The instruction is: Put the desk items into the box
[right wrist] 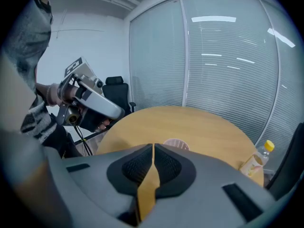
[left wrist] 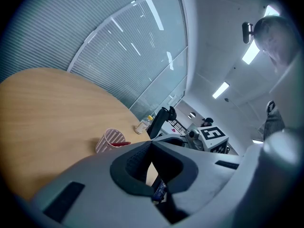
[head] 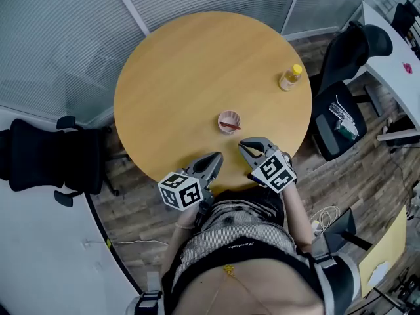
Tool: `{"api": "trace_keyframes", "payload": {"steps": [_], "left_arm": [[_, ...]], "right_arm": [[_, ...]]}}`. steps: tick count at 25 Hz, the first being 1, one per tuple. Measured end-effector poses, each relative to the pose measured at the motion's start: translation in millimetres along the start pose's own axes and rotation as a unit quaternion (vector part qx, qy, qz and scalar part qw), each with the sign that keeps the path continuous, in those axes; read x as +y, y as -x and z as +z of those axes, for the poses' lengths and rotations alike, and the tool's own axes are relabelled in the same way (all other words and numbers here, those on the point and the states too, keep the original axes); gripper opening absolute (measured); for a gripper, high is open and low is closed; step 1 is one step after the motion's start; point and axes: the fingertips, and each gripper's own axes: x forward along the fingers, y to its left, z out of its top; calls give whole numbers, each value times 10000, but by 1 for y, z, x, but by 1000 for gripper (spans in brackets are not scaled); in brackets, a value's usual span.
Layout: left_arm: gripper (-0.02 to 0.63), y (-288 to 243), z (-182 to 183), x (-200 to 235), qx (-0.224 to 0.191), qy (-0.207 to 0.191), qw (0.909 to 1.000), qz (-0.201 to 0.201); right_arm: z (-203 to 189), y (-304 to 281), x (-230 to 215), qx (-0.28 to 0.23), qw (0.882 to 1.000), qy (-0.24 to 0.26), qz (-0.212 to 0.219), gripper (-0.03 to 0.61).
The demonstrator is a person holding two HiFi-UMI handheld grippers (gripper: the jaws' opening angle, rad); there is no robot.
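A pink perforated cup [head: 229, 121] holding a red item stands near the middle of the round wooden table [head: 190, 64]. A small bottle with a yellow cap [head: 290, 77] stands near the table's right edge. My left gripper [head: 218, 157] hovers at the table's near edge, jaws shut and empty, with the cup [left wrist: 110, 140] and bottle [left wrist: 143, 125] ahead of it. My right gripper [head: 242, 145] is beside it, just short of the cup, also shut with nothing between the pads. In the right gripper view its jaws [right wrist: 153, 148] half hide the cup [right wrist: 176, 143]; the bottle [right wrist: 257, 160] shows at the right.
A black office chair [head: 49, 159] stands left of the table and another [head: 344, 110] at the right, with items on its seat. A white desk [head: 394, 51] lies at the upper right. Glass walls with blinds [head: 65, 38] run behind the table.
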Motion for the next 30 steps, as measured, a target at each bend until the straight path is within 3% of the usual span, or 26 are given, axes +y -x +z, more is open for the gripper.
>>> {"api": "trace_keyframes", "payload": {"steps": [10,19,25,30], "left_arm": [[2,-5,15,-20,-331,-391,9987,-81],[2,5,47,-37,-689,-1346,9884,141],[2,15,71,-54,-1126,-1283,9853,-36],[2,20,84,-65,-1370,-1500,9791,-10]], "right_arm": [[36,17,14,-925,9947,-418,188,31],[82,39,5,-1728,9830,-599,-144,31],[110,56,7,-2138,9748,-611,-172,31],[122,65,10,-2285,9721,-506,-121,31]]}}
